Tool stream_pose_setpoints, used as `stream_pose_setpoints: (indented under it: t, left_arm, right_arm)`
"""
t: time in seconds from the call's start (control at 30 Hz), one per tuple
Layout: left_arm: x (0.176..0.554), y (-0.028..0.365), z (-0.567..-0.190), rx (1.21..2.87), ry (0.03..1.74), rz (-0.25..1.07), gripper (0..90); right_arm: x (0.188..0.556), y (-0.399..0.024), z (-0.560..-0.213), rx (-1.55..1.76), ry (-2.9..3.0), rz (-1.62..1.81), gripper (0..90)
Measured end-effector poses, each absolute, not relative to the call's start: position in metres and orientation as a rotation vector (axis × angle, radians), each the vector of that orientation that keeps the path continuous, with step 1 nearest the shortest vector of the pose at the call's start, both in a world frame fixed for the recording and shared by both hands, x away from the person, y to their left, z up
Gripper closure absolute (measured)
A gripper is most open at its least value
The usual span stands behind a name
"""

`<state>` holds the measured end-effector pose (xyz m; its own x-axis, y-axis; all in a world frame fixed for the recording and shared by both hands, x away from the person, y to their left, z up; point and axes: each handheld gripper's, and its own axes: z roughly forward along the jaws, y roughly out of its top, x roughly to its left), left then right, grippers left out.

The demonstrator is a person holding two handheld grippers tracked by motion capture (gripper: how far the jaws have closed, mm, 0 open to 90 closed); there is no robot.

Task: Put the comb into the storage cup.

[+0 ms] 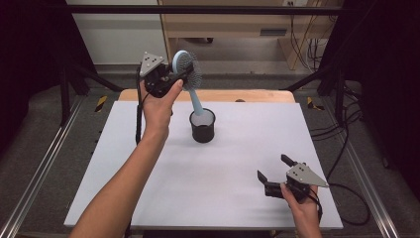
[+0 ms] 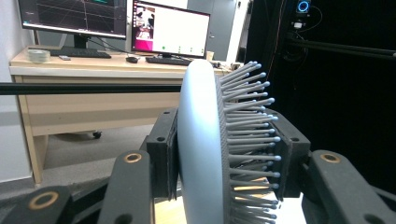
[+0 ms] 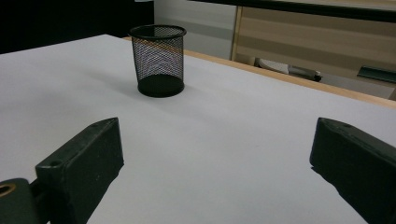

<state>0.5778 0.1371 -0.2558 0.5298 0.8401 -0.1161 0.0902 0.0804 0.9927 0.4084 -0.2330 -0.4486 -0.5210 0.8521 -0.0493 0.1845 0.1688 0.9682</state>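
Hairbrush point(image 1: 189, 74), clamped at its head in the left gripper point(image 1: 179, 78), slants handle-down into the mesh cup point(image 1: 203, 127), while the right gripper point(image 1: 275, 173) gapes empty well apart from that cup.

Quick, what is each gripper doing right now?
Left gripper: shut on the hairbrush, handle end over the mesh cup.
Right gripper: open, holding nothing, low over the table.
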Motion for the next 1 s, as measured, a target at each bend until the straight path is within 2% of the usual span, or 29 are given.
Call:
stream_pose_setpoints:
  t: [0.57, 1.0]
  left_arm:
    - [0.578, 0.129, -0.260, 1.424, 0.863, 0.704, 52.0]
    - [0.592, 0.113, -0.279, 1.465, 0.878, 0.704, 52.0]
  right_arm:
    - [0.409, -0.233, -0.450, 0.990, 1.838, 1.389, 2.9]
    - [0.410, -0.234, -0.451, 0.989, 1.847, 1.389, 2.7]
